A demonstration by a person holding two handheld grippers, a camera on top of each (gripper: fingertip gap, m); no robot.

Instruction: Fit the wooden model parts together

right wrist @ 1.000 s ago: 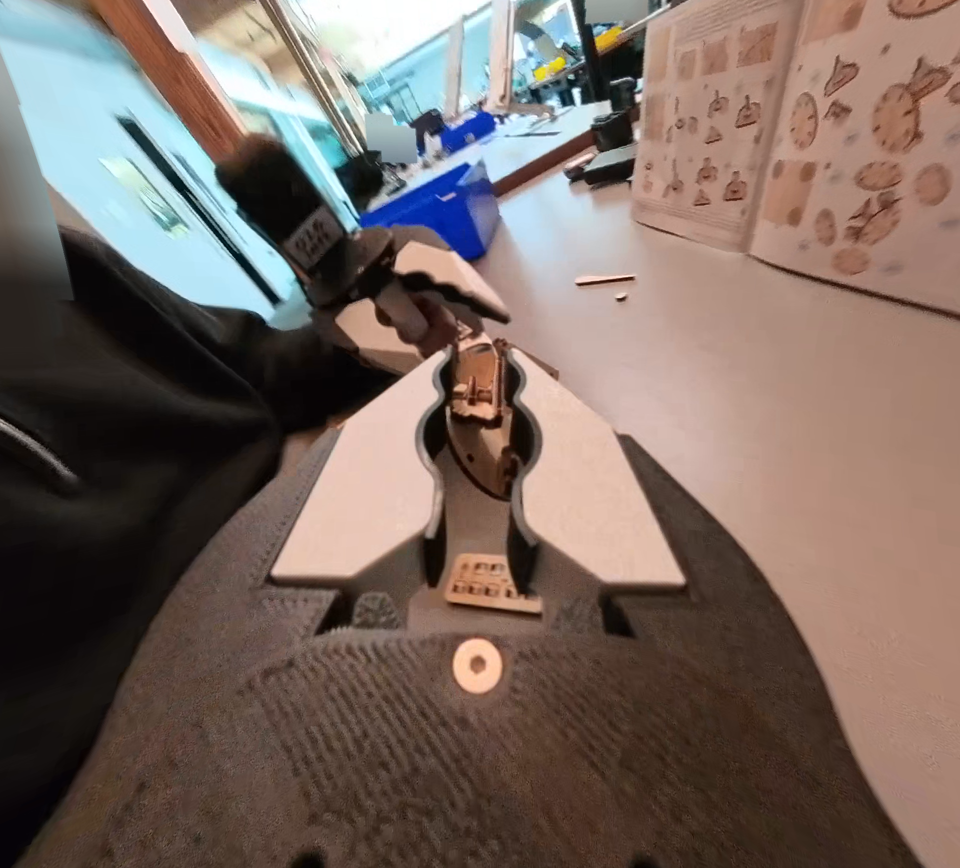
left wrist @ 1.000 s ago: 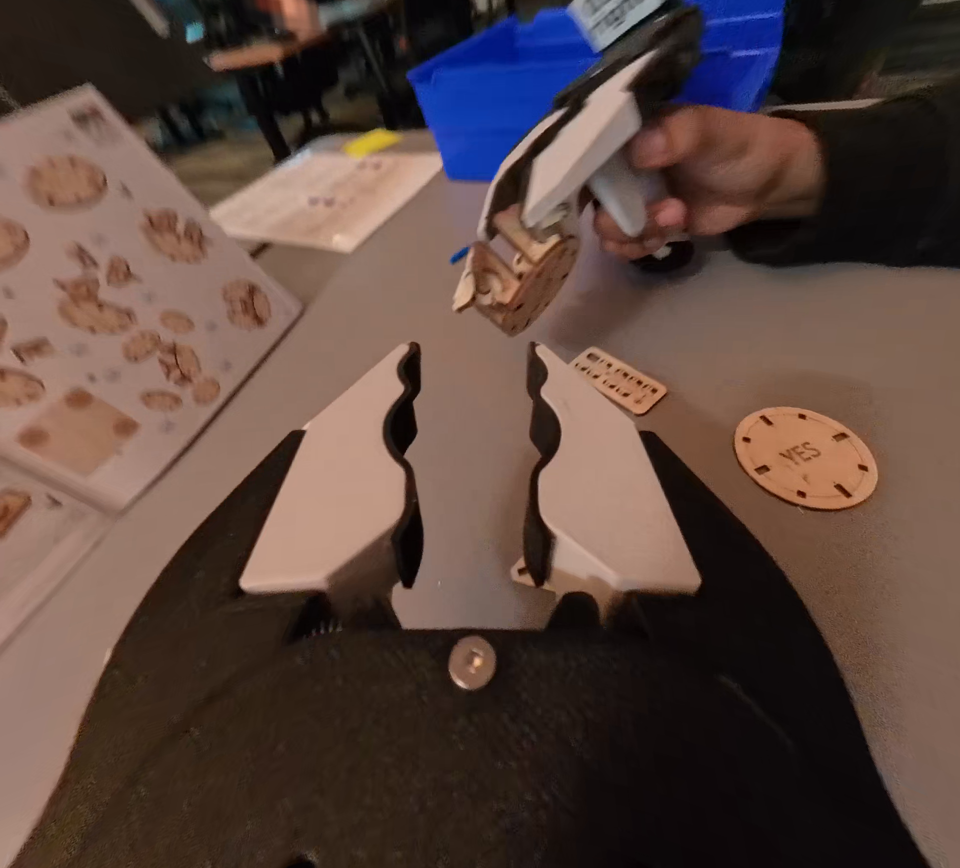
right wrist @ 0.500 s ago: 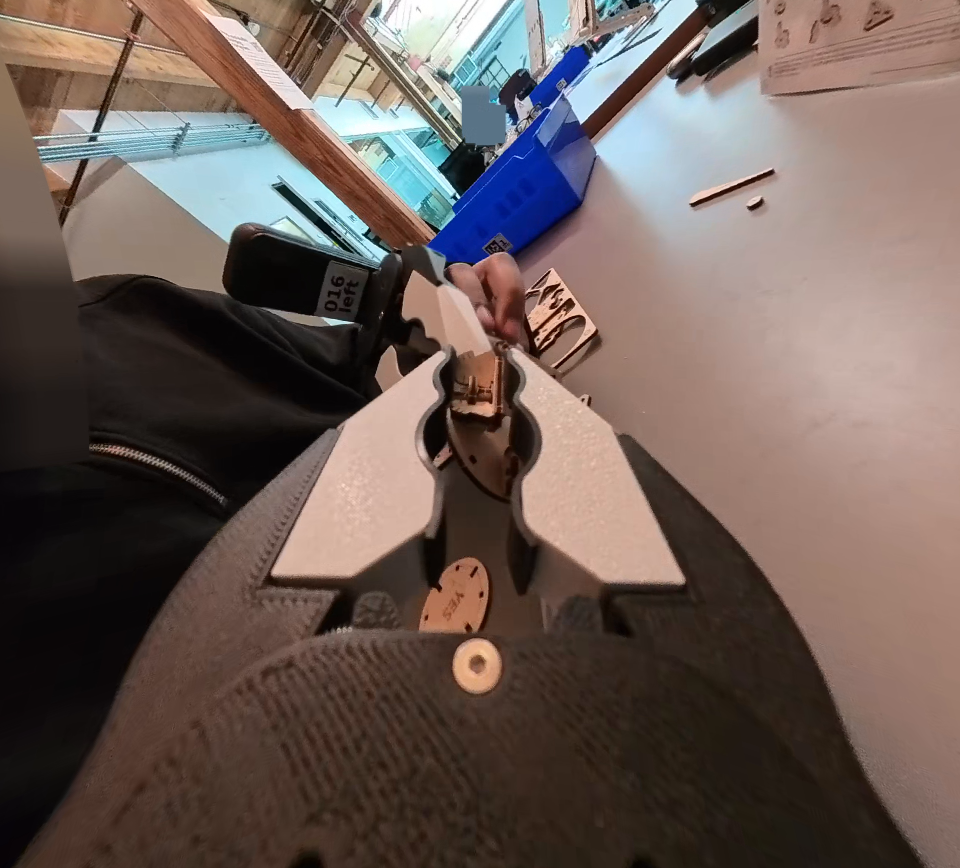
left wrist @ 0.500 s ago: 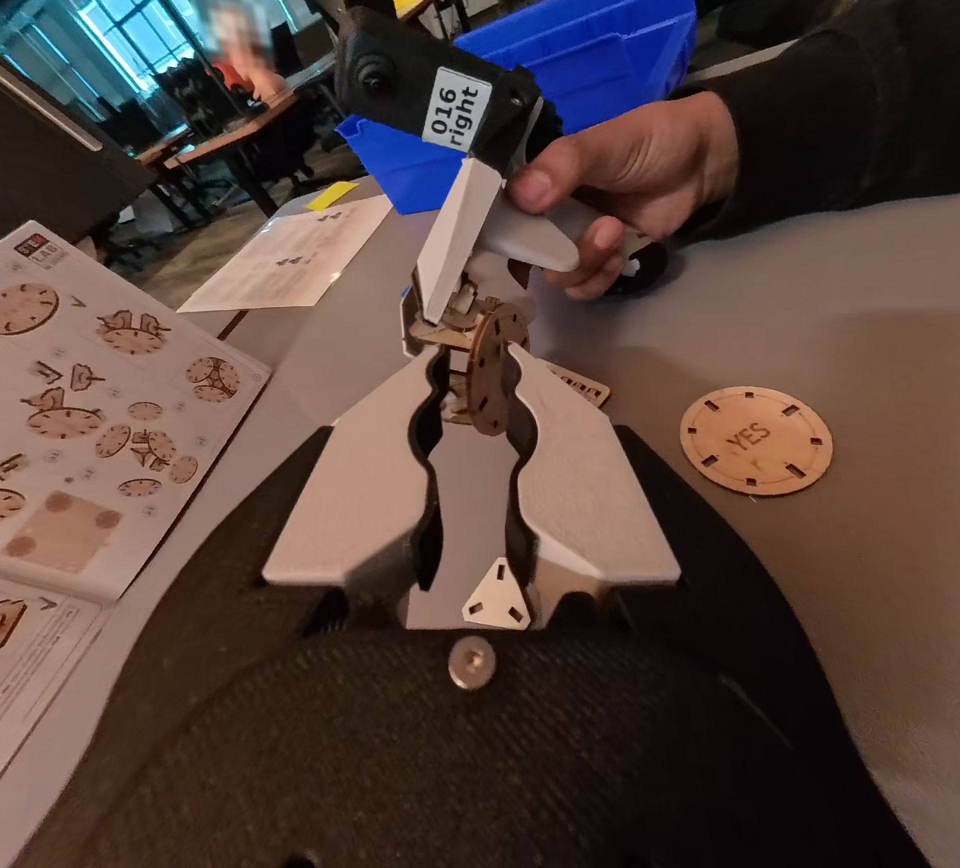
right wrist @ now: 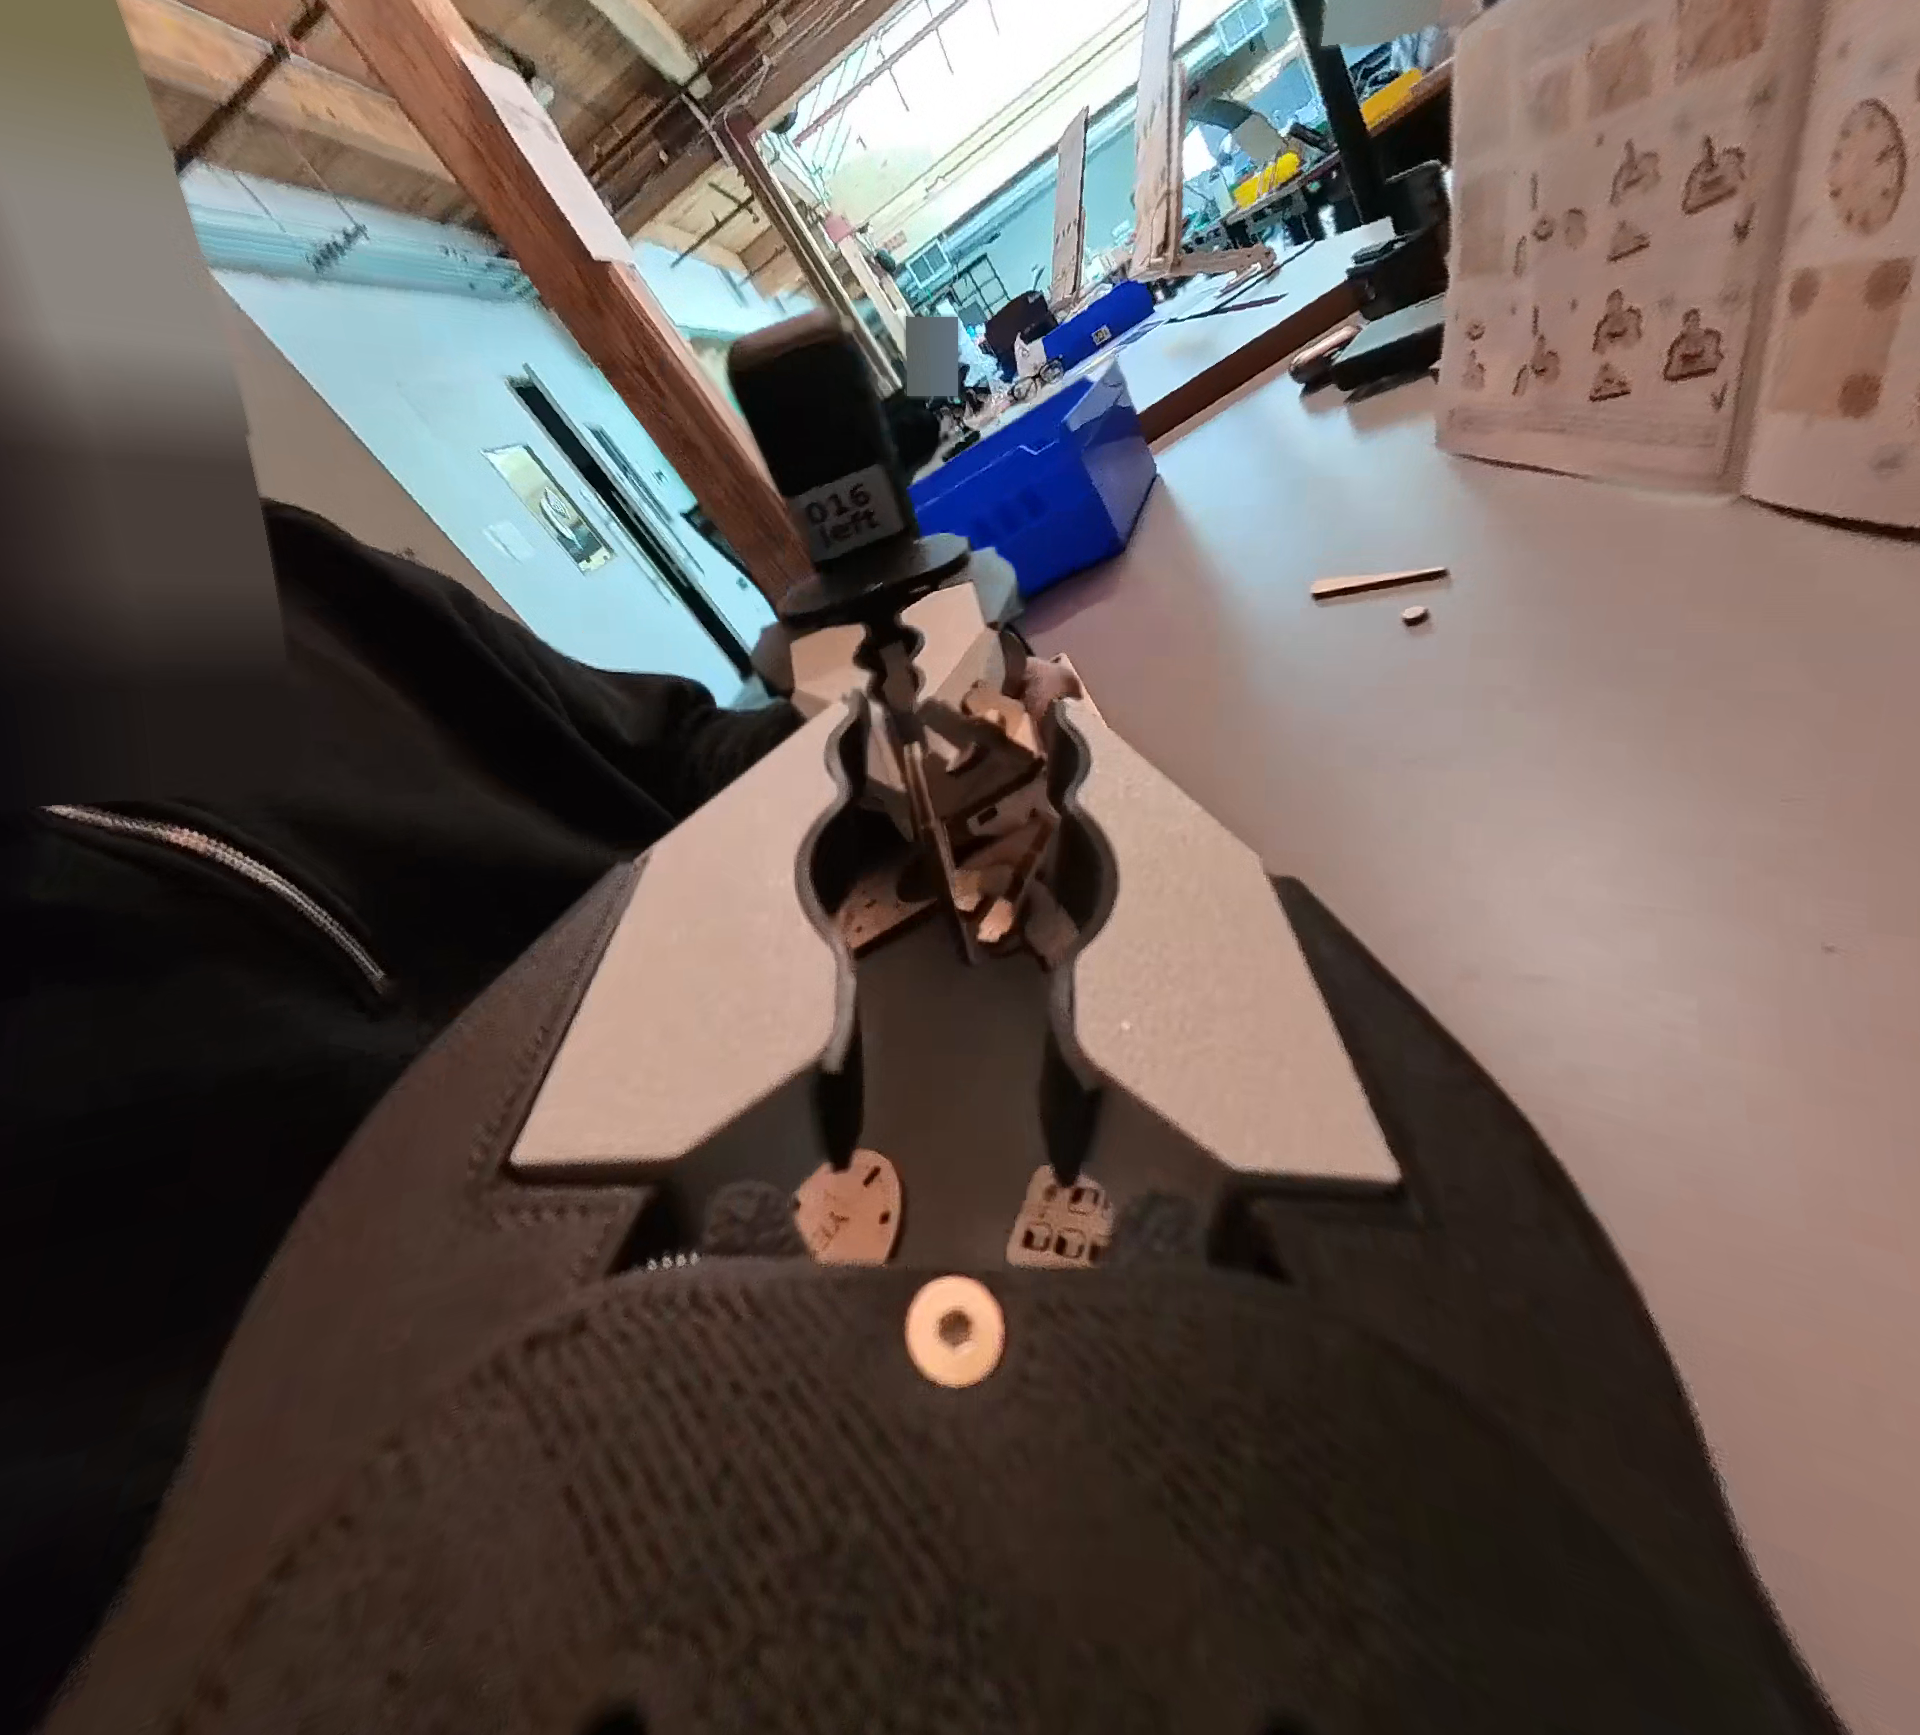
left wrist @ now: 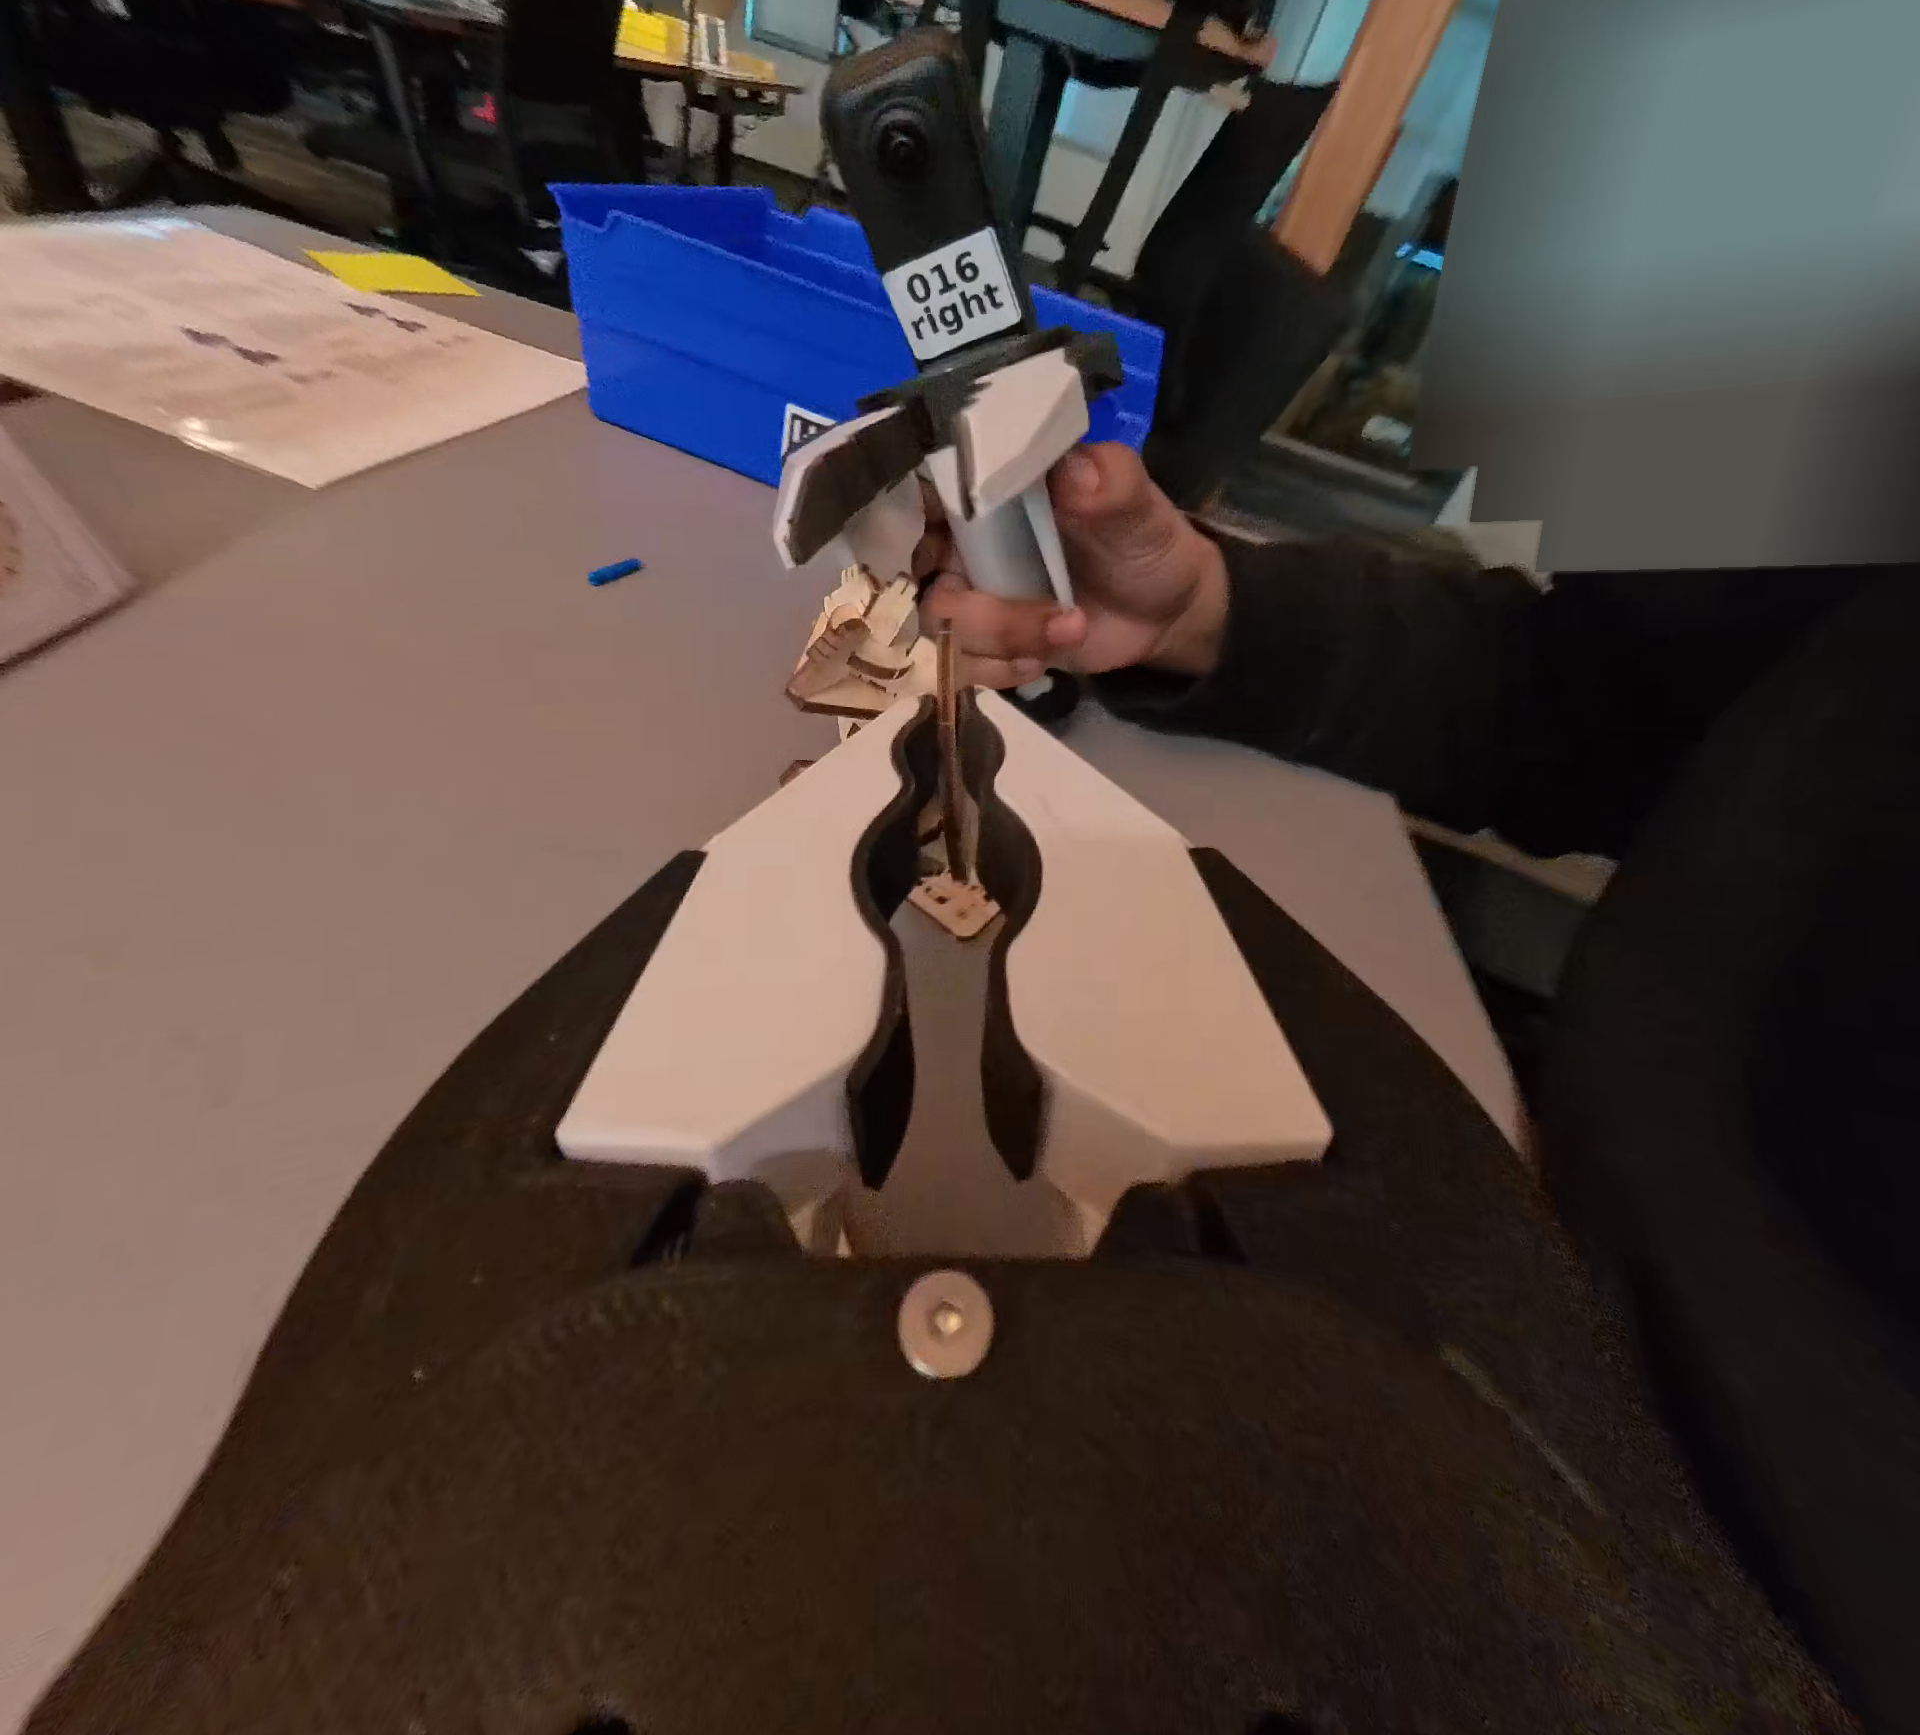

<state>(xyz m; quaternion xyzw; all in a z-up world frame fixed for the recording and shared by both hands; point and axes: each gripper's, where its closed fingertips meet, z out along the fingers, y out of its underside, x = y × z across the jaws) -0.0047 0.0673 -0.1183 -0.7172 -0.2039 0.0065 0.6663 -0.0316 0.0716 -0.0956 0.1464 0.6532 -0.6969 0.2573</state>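
left gripper (left wrist: pixel 948 729): jaws closed down on a thin round wooden disc (left wrist: pixel 951 781) seen edge-on, pads pinching both faces; the disc belongs to the wooden puzzle assembly (left wrist: pixel 857 651) at 12 o'clock of the fingertips
right gripper (right wrist: pixel 961 735): jaws parted a fair way, standing on either side of the same wooden puzzle assembly (right wrist: pixel 987 812); right pad looks in contact, left pad shows a gap to the disc, so no firm grip is plain
assembly place: in the air above the grey table (left wrist: pixel 364 750), between the two grippers, which face each other
hand (left wrist: pixel 1101 573): wraps the right gripper's handle, at 1 o'clock of the left fingertips
left-view extras: paper sheet (left wrist: pixel 260 355) at 10 o'clock, small blue peg (left wrist: pixel 615 571) at 11 o'clock, blue bin (left wrist: pixel 748 335) at 12 o'clock behind the right gripper
right-view extras: black jacket sleeve (right wrist: pixel 416 750) at 9 o'clock, blue bin (right wrist: pixel 1039 480) at 12 o'clock, wooden stick (right wrist: pixel 1377 582) and tiny wooden dot (right wrist: pixel 1411 614) at 2 o'clock, instruction booklet (right wrist: pixel 1621 251) upright at 2 o'clock further off
loose parts: round wooden disc piece (right wrist: pixel 847 1218) and slotted wooden piece (right wrist: pixel 1065 1228) on the table, seen through the base of the right jaws
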